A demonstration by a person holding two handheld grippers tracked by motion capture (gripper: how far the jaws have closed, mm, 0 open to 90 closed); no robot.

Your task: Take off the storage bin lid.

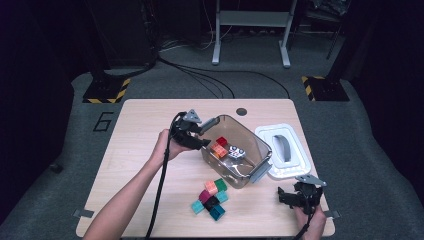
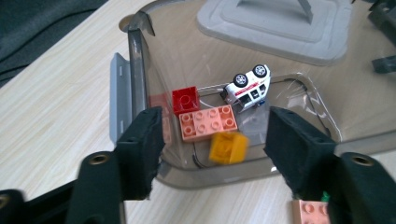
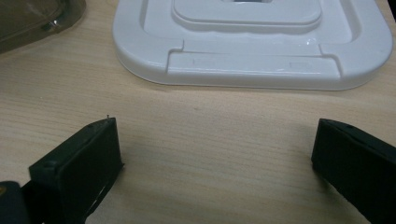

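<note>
Left gripper [image 2: 212, 135] — jaws apart — above yellow block [image 2: 228, 148] in bin [image 2: 140, 60].

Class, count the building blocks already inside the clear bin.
3: a red block at the back, a salmon plate beside it, a blurred yellow block in front. Others may be hidden.

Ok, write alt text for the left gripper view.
A yellow brick, blurred, sits between the open left tongs above a clear plastic bin on a wooden table. Inside the bin lie a red brick, a peach brick and a white toy car on its side. A grey lid shows beyond.
</note>
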